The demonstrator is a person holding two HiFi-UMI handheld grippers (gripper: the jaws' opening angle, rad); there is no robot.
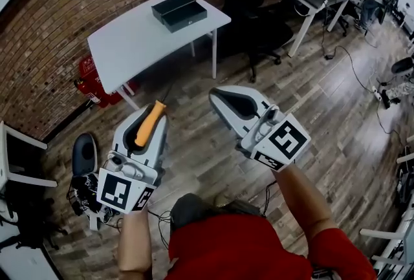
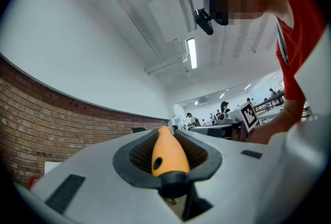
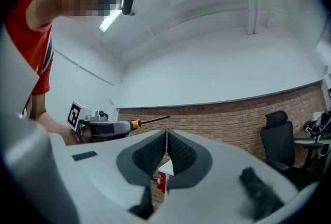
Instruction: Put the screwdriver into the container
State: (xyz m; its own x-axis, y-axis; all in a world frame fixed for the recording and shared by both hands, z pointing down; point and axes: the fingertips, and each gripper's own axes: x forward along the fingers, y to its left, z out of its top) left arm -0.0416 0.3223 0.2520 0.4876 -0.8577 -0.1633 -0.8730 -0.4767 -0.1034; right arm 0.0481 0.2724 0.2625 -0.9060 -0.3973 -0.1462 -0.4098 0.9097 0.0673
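Left gripper [image 1: 155,114]: pinches the orange handle of the screwdriver [image 2: 168,153] between its pads, above the floor.
Screwdriver axis: runs along the jaws; the thin shaft projects past the jaw tips and aims forward toward the white table [image 1: 129,43].
Right gripper [image 3: 166,140]: jaws pressed together with nothing between them; sits to the right of the left gripper.
Container [image 1: 191,17]: black, two open compartments, on the far part of the table; ahead and slightly right of the left gripper, well apart.
Coming move (judgement): carry forward with the left gripper, then turn the shaft toward a compartment's length, which lies at an angle to it.
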